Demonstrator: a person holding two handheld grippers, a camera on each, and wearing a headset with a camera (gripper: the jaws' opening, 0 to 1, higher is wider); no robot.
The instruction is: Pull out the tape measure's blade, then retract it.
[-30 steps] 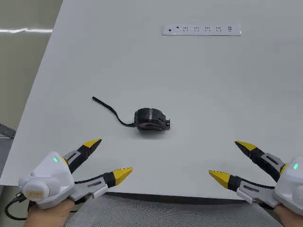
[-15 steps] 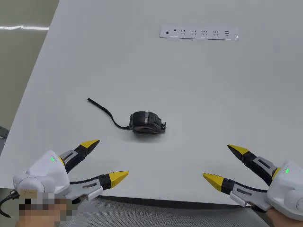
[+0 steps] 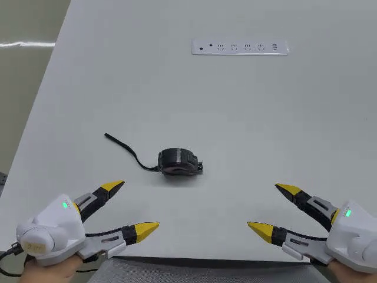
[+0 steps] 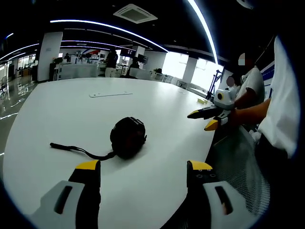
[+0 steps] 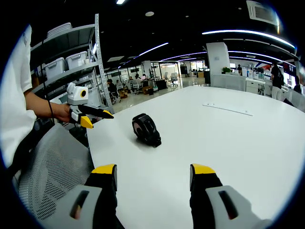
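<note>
At the middle of the white bench (image 3: 265, 118) lies the tape measure (image 3: 177, 163), blade in, strap (image 3: 123, 147) trailing toward 10 o'clock, unmoved; only the view has shifted. Both the left tongs (image 3: 135, 205) at 7 o'clock and the right tongs (image 3: 268, 206) at 5 stay wide open and empty, short of it, so the pull has not begun. A power strip (image 3: 240, 47) sits at 12 — open office beyond.
</note>
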